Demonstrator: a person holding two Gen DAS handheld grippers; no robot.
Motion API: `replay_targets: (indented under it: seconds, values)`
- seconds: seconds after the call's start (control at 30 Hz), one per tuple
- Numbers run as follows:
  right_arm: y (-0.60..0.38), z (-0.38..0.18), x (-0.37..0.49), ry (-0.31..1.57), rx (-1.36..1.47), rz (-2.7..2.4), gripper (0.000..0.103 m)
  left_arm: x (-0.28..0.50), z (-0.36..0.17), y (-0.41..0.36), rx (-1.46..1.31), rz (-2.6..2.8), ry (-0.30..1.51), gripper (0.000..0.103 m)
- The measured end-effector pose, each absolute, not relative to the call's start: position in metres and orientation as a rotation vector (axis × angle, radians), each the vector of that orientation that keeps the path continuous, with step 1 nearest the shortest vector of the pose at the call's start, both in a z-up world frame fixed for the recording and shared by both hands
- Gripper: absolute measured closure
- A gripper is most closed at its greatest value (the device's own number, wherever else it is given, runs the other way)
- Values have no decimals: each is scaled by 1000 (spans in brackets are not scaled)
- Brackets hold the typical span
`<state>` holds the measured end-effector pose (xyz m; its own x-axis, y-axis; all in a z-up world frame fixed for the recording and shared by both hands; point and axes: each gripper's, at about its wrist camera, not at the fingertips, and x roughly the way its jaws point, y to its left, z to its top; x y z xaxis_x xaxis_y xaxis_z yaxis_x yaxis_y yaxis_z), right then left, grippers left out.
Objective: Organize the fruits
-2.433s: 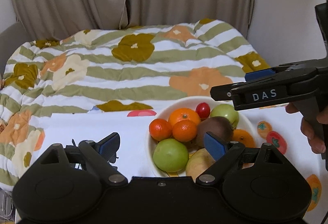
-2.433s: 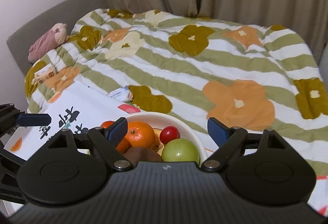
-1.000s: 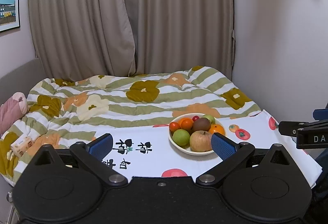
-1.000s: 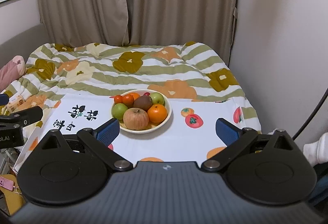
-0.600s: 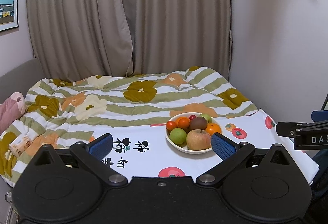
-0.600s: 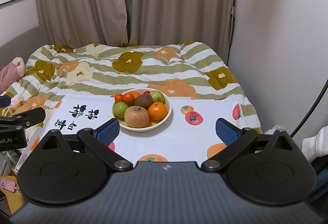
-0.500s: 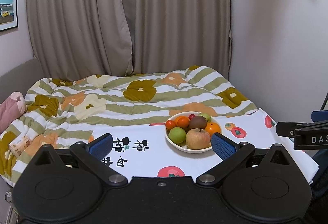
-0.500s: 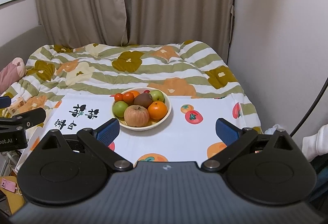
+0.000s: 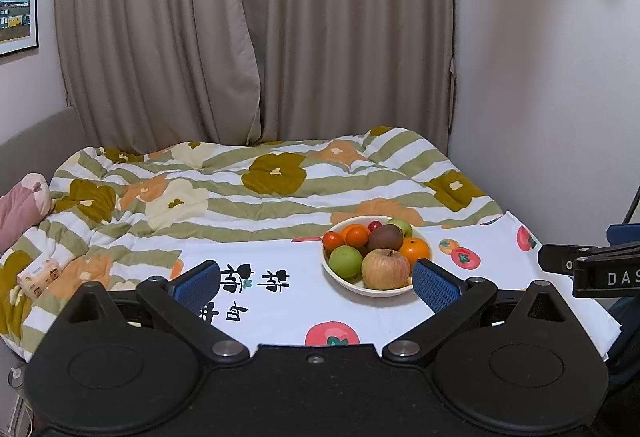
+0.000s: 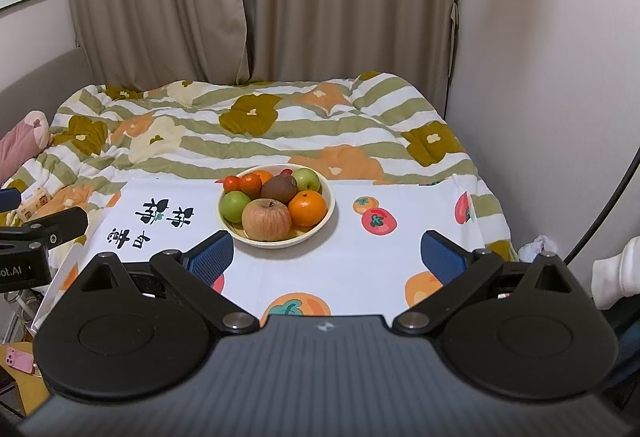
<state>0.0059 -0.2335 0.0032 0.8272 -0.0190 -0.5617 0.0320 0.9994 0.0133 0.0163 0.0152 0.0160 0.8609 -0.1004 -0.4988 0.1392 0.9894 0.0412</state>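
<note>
A cream bowl (image 9: 348, 283) (image 10: 326, 215) full of fruit stands on a white printed cloth (image 9: 280, 311) (image 10: 360, 261) over the bed. It holds a reddish apple (image 9: 385, 269) (image 10: 266, 219), a green apple (image 9: 345, 261) (image 10: 235, 207), a brown kiwi (image 9: 385, 237) (image 10: 279, 188), oranges (image 9: 414, 249) (image 10: 307, 208) and small red fruits. My left gripper (image 9: 316, 283) is open and empty, well back from the bowl. My right gripper (image 10: 328, 257) is open and empty too, held back from the bowl.
A striped floral quilt (image 9: 240, 193) covers the bed behind the cloth. Curtains (image 9: 256, 37) hang at the back and a wall (image 9: 560, 77) stands to the right. A pink plush (image 9: 18, 205) and a small tissue pack (image 9: 38, 277) lie at the left.
Both grippers have pulled far back from the bowl since 2.4 s ago, and the whole bed now shows. In the last half second they barely move. Both stay open.
</note>
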Motion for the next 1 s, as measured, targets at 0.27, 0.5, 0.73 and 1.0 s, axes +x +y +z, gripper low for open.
replay_targets:
  seconds: [0.27,0.5,0.73,1.0]
  values:
    - [-234,0,7,604,30,-21,0,16,16,17,75,-122,522,0]
    - [-234,0,7,605,31,-21,0,16,16,19,74,-120,521,0]
    - [-234,-1,6,607,30,-20,0,17,17,21,69,-115,521,0]
    - [-231,-5,7,614,31,-20,0,17,16,21,71,-114,525,0]
